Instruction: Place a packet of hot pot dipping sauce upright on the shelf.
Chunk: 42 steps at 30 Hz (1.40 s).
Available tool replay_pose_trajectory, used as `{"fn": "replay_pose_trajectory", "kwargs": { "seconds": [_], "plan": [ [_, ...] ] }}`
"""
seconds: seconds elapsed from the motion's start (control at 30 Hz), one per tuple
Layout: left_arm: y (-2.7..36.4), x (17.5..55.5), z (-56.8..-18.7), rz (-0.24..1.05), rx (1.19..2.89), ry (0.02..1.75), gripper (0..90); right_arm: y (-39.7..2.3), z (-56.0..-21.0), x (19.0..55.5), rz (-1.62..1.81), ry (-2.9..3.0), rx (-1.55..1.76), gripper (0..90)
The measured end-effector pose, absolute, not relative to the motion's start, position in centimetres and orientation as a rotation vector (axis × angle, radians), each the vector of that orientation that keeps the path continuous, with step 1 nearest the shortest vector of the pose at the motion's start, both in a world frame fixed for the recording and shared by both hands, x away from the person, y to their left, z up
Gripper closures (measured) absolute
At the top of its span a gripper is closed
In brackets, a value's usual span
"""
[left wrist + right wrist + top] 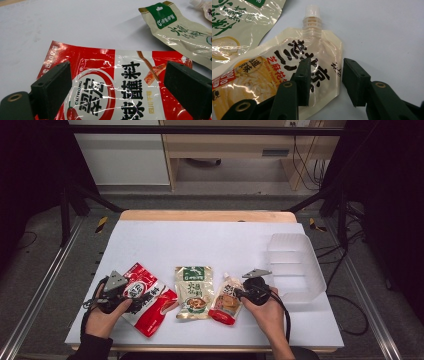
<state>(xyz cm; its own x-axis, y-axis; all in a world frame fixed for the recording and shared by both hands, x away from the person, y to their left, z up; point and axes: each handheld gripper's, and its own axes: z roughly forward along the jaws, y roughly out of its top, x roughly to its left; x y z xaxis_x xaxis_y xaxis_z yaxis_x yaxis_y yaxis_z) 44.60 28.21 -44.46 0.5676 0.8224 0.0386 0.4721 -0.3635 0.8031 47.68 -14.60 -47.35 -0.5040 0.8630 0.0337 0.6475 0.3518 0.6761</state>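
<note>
1. Left gripper (131, 304) is hovering over the red sauce packet (149, 298) at the bench's (200, 240) front left, jaws wide apart, gripping nothing.
2. Green-topped pouch (193, 292) is lying between, untouched.
3. Right gripper (237, 293) is straddling the spouted pouch's (287, 75) edge, jaws apart, not yet pressing; judged step: grasping. Next: closing, then lifting toward the clear bin (295, 265), probably.

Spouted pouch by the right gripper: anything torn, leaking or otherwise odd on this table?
Nothing stands out. The spouted pouch lies flat with its cap on and no spill around it. The red packet and the green-topped packet also lie flat and whole. The clear bin sits upright.
</note>
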Motion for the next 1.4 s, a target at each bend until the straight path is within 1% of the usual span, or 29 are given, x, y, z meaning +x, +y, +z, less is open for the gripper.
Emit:
{"fn": "replay_pose_trajectory", "kwargs": {
  "seconds": [0.1,0.23,0.3,0.33,0.37,0.47,0.63,0.77,0.8,0.87,0.97,1.03,1.07,1.13,1.2,1.3,1.33,1.4],
  "plan": [
    [28.2,44.6,-44.5,0.57,2.019,1.035,8.3,-14.7,-47.5,47.6,0.94,2.285,1.357,60.1],
    [28.2,44.6,-44.5,0.571,2.021,1.035,8.3,-14.5,-47.5,47.4,0.925,2.286,1.328,63.4],
    [28.2,44.6,-44.5,0.573,2.02,1.035,8.4,-14.4,-47.5,47.3,0.911,2.295,1.313,70.0],
    [28.1,44.6,-44.5,0.573,2.02,1.035,8.4,-14.4,-47.4,47.2,0.909,2.305,1.302,76.8],
    [28.1,44.6,-44.5,0.573,2.02,1.035,8.4,-14.4,-47.4,47.2,0.909,2.305,1.302,76.8],
    [28.1,44.6,-44.5,0.57,2.026,1.034,8.4,-14.4,-47.3,47.1,0.922,2.314,1.276,86.0],
    [28.0,44.7,-44.4,0.558,2.036,1.024,8.8,-14.6,-46.8,46.9,0.967,2.304,1.247,88.2],
    [28.0,44.5,-44.0,0.549,2.031,1.015,9.7,-15.1,-45.6,46.3,1.05,2.269,1.208,89.1],
    [27.9,44.4,-43.9,0.551,2.045,1.002,9.8,-15.2,-44.5,45.9,1.092,2.255,1.176,89.4],
    [27.9,44.3,-43.7,0.547,2.044,0.997,9.8,-15.2,-44.0,45.9,1.11,2.25,1.168,89.5],
    [27.4,44.2,-43.2,0.536,2.05,0.972,10.4,-15.0,-41.8,45.4,1.161,2.255,1.081,89.7],
    [26.9,44.1,-42.7,0.528,2.054,0.946,11.0,-14.7,-40.7,45.0,1.184,2.26,1.038,89.8],
    [26.4,44.0,-42.2,0.534,2.071,0.923,11.4,-14.3,-39.4,44.7,1.194,2.267,0.987,89.9],
    [26.0,43.9,-41.9,0.538,2.082,0.903,11.7,-14.2,-38.9,44.5,1.199,2.274,0.963,90.0],
    [25.0,44.0,-41.0,0.528,2.109,0.856,14.4,-13.5,-37.4,44.1,1.198,2.31,0.896,90.0],
    [24.3,44.2,-40.6,0.525,2.136,0.832,15.1,-13.0,-36.7,44.1,1.196,2.34,0.845,90.0],
    [23.4,44.4,-40.0,0.524,2.172,0.792,15.5,-12.7,-36.5,44.2,1.195,2.347,0.83,90.0],
    [22.8,44.6,-39.7,0.522,2.188,0.768,15.5,-12.6,-36.4,44.3,1.196,2.352,0.82,90.0]
  ]
}}
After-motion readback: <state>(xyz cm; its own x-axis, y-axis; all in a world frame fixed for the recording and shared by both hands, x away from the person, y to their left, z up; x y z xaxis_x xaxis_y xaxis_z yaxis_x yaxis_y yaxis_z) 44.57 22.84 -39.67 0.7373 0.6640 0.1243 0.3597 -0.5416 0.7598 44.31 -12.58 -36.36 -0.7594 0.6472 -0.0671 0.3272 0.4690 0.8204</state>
